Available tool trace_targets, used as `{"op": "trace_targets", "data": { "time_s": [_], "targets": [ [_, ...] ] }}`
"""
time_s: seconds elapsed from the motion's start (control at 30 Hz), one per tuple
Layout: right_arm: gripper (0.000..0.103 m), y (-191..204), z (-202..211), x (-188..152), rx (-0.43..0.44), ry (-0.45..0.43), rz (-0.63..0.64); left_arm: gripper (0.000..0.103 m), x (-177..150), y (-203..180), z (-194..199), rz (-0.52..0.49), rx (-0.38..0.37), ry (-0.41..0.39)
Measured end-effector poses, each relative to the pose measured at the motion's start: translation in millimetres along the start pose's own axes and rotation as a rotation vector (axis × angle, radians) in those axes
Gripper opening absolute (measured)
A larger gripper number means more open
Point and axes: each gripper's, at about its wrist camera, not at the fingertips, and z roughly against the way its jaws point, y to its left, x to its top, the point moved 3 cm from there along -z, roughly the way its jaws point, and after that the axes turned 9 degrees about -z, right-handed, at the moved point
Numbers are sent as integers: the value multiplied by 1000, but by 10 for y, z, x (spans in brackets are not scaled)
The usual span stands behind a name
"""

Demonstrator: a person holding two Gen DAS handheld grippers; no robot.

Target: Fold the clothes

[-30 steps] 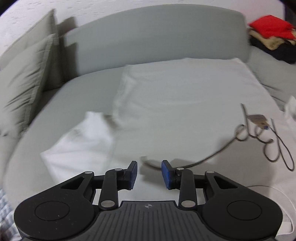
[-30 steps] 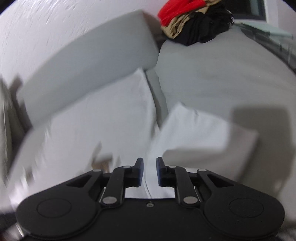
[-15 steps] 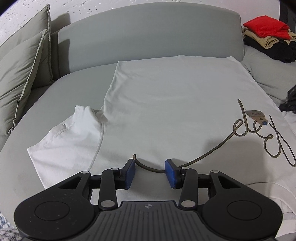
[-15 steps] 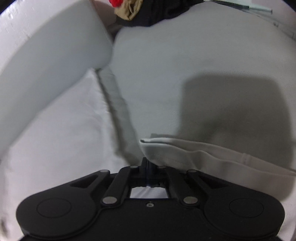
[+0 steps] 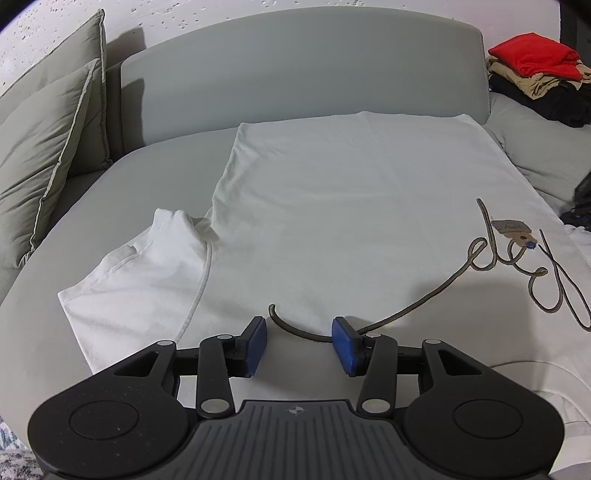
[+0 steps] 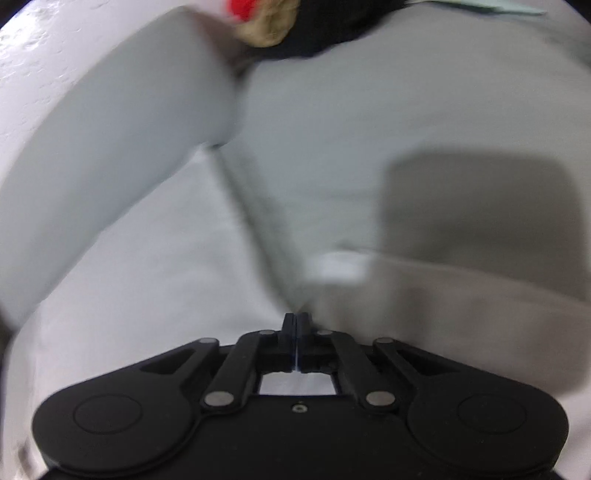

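Note:
A white T-shirt (image 5: 351,206) with brown script lettering (image 5: 517,266) lies spread on a grey sofa seat (image 5: 155,173). Its left sleeve (image 5: 147,273) lies out to the left. My left gripper (image 5: 299,343) is open and empty, low over the shirt near the start of the lettering. In the blurred right wrist view my right gripper (image 6: 296,325) is shut on the shirt's right sleeve (image 6: 424,314), which runs off to the right.
Grey cushions (image 5: 40,162) stand at the left and the sofa backrest (image 5: 295,74) behind. A pile of red, tan and black clothes (image 5: 535,74) sits at the back right, also in the right wrist view (image 6: 295,26).
My right gripper closed on the sleeve edge and moved with it. My left gripper steadied over the shirt and opened slightly wider.

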Motion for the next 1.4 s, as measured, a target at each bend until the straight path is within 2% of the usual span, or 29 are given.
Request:
{"op": "trace_targets", "data": {
  "time_s": [0.13, 0.2, 0.37, 0.43, 0.53, 0.6, 0.67, 0.77, 0.9, 0.97, 1.03, 1.13, 1.17, 1.2, 1.23, 1.27, 1.3, 1.4],
  "targets": [
    [7, -113, 496, -28, 126, 30, 22, 44, -9, -14, 73, -12, 20, -9],
    [15, -192, 828, -98, 182, 39, 57, 42, -30, -10, 189, -17, 32, -12],
    [32, -447, 1481, -400, 238, 84, 140, 38, -158, 22, 671, -4, 18, -65],
    [32, -483, 1589, -553, 244, 109, 180, 38, -203, 0, 823, -6, 10, -85],
    [32, -308, 1565, -699, 264, 136, 270, 38, -210, -90, 857, -7, -17, -82],
    [30, -165, 1515, -838, 292, 154, 334, 38, -191, -172, 794, -6, -35, -69],
    [23, -25, 1465, -1007, 324, 167, 402, 38, -204, -263, 708, -25, -44, -42],
    [22, 146, 1436, -1281, 349, 161, 523, 37, -314, -341, 649, -54, -61, 3],
    [22, 131, 1538, -1622, 316, 212, 662, 37, -453, -382, 749, -97, -78, 36],
    [22, 97, 1622, -1688, 294, 234, 711, 36, -509, -386, 813, -102, -100, 66],
    [21, 37, 1687, -1618, 298, 251, 675, 34, -564, -384, 873, -100, -118, 92],
    [22, -61, 1765, -1431, 323, 268, 576, 34, -518, -344, 974, -80, -110, 58],
    [26, -93, 1792, -1369, 331, 274, 543, 34, -467, -319, 1003, -68, -104, 44],
    [32, -128, 1817, -1278, 339, 263, 505, 35, -413, -290, 1027, -57, -98, 29],
    [44, -166, 1842, -1139, 346, 224, 460, 36, -355, -273, 1041, -50, -96, 18],
    [48, -215, 1853, -995, 351, 189, 407, 37, -297, -256, 1056, -44, -94, 8],
    [51, -280, 1840, -844, 353, 163, 342, 38, -242, -240, 1069, -37, -93, -2],
    [51, -568, 1738, -397, 350, 110, 131, 39, -133, -205, 1050, -23, -91, -16]
  ]
}}
